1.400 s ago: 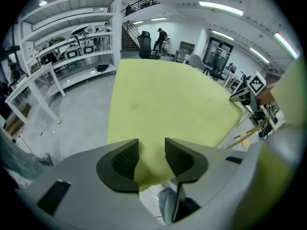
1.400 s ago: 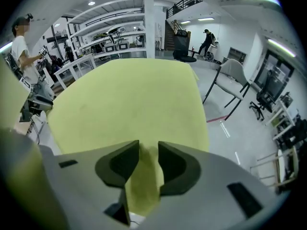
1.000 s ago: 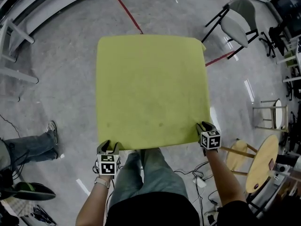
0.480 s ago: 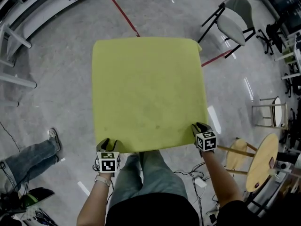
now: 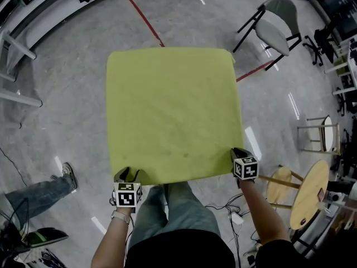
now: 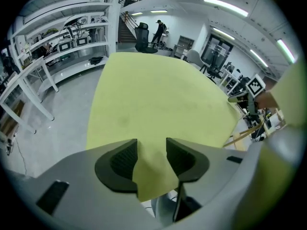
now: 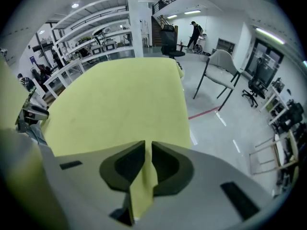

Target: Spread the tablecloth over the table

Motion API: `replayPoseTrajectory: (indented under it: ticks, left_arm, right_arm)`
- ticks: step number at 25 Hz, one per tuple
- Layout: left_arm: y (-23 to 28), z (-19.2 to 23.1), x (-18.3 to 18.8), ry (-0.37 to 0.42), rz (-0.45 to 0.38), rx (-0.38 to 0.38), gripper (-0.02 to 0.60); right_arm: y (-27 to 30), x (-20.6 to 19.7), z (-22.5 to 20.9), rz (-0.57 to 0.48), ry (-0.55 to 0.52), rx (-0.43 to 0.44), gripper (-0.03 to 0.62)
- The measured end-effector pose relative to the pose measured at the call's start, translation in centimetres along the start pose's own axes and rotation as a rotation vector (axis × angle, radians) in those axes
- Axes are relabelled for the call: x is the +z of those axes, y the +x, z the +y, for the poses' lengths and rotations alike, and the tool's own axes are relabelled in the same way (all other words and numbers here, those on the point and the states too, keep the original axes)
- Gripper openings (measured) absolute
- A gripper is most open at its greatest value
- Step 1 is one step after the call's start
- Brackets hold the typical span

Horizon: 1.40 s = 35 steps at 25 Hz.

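A yellow-green tablecloth (image 5: pixel 173 113) lies flat over the square table, and both grippers are at its near corners. My left gripper (image 5: pixel 127 176) is at the near left corner. Its jaws have just been opening: the cloth corner (image 6: pixel 152 171) hangs loose in the wide gap of the left gripper (image 6: pixel 151 152). My right gripper (image 5: pixel 239 153) is at the near right corner. Its jaws have just been closing. In the right gripper view the gripper (image 7: pixel 148 158) has its pads pinched on a fold of the cloth (image 7: pixel 143 186).
A grey chair (image 5: pixel 281 18) stands at the far right. A round wooden table (image 5: pixel 309 191) and a wooden stool (image 5: pixel 279 184) are close to my right arm. A bystander's leg (image 5: pixel 39 187) is at the lower left. White shelving (image 5: pixel 22 15) lines the far left, and cables lie on the floor.
The bystander's leg has drawn away toward the lower left. Both grippers stay at the cloth's near corners, the left one shifted slightly.
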<state>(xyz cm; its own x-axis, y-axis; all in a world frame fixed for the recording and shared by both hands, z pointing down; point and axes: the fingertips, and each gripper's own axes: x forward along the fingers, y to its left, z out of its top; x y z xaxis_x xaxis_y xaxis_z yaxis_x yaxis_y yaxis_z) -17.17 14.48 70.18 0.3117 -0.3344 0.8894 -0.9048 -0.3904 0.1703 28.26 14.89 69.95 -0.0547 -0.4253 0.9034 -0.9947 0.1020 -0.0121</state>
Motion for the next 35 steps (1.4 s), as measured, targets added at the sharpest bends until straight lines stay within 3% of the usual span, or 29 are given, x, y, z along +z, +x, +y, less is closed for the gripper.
replayPoseTrajectory:
  ticks: [7,15,19,23,31,35]
  left_arm:
    - [0.2,1.0,2.7,-0.008,-0.002,0.039,0.186]
    - [1.9,1.5,5.5,-0.046,0.003,0.07,0.186]
    - [2.7,1.7,5.9,-0.041,0.033,0.101,0.186]
    - [2.6,2.0,5.7,-0.039,0.038,0.126,0.186]
    - [2.7,2.3,5.6,-0.076,0.069,0.128,0.186]
    - [3.2,1.6,6.5,-0.052,0.07,0.111,0.186]
  right_arm:
    - [3.1,11.3,-0.8,-0.148,-0.081,0.006,0.054]
    - [9.1,27.0,-3.4,-0.255,-0.196,-0.022,0.053]
    - [12.3,32.3,-4.6,-0.267,-0.236,-0.035,0.054]
    - [15.0,35.2,-4.9,-0.255,-0.295,-0.041,0.054]
    - [16.4,36.8,-4.7,-0.267,-0.5,-0.059,0.046]
    - [16.6,37.0,-6.3,-0.26,-0.493,-0.072,0.046]
